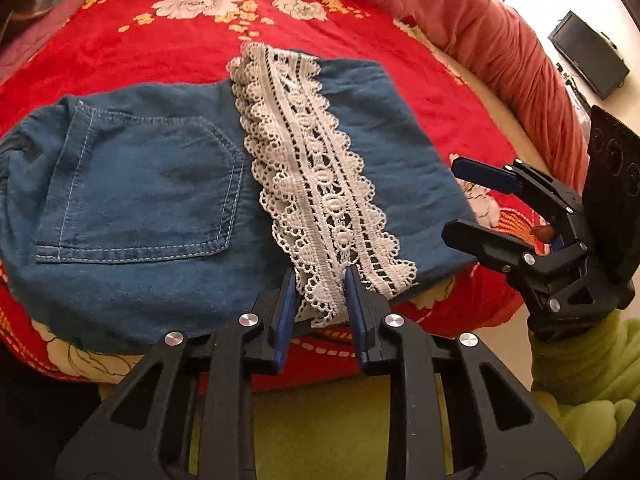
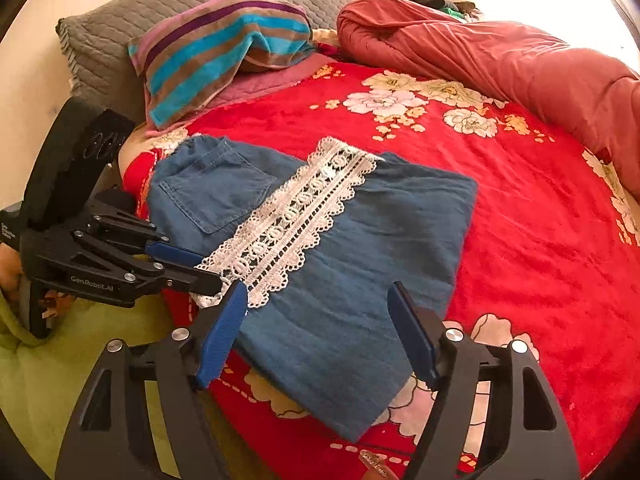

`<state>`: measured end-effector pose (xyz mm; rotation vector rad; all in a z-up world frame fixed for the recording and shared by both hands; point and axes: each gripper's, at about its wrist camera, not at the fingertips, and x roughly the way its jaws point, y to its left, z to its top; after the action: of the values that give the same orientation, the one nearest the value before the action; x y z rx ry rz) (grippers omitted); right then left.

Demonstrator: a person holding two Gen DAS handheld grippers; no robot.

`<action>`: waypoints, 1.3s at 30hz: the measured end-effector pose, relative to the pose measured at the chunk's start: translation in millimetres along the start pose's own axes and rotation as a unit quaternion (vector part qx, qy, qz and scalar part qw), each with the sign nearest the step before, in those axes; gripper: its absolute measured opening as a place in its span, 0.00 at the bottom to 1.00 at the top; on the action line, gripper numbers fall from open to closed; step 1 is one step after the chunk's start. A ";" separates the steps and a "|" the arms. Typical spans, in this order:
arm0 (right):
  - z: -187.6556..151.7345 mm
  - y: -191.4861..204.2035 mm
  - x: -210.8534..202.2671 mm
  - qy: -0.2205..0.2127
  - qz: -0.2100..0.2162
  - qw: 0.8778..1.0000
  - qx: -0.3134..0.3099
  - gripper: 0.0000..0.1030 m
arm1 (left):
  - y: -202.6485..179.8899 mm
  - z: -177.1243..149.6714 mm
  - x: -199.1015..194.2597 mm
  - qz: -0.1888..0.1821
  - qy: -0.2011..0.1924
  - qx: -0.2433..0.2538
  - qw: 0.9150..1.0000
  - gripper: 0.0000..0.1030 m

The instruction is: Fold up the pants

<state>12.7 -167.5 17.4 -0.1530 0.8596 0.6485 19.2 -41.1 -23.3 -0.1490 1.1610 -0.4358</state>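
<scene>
A red plush bedspread with cream flowers (image 2: 520,208) covers the bed, a rolled rust-red quilt (image 2: 500,52) along its far side and a striped turquoise-and-brown towel (image 2: 216,52) on a grey quilted pillow (image 2: 168,4). The blue denim pants with a white lace band (image 1: 328,184) lie folded near the bed's front edge, back pocket (image 1: 152,188) up. The left gripper (image 1: 320,284) has its jaws narrowed around the lace's near end. The right gripper (image 2: 316,296) hangs wide open over the denim, holding nothing.
</scene>
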 end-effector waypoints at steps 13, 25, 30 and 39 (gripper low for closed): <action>-20.4 -12.9 23.9 0.051 -0.037 0.998 0.013 0.66 | -2.3 -1.0 3.8 0.009 -0.002 0.006 1.000 0.25; -20.3 -13.5 21.3 0.049 -0.034 0.998 0.018 0.68 | -3.2 -2.5 -1.6 0.015 -0.008 0.008 1.000 0.29; -19.2 -14.7 16.5 0.043 -0.033 0.998 0.022 0.68 | -2.0 -2.7 -5.4 0.017 -0.013 0.007 1.000 0.31; -18.3 -19.0 10.4 0.035 -0.038 0.998 0.027 0.69 | -2.2 -2.6 -10.4 0.025 -0.022 0.006 0.999 0.38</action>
<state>16.8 -184.6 -4.7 -0.1605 0.9330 0.5513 12.9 -38.6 -14.8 -0.1194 1.1156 -0.3936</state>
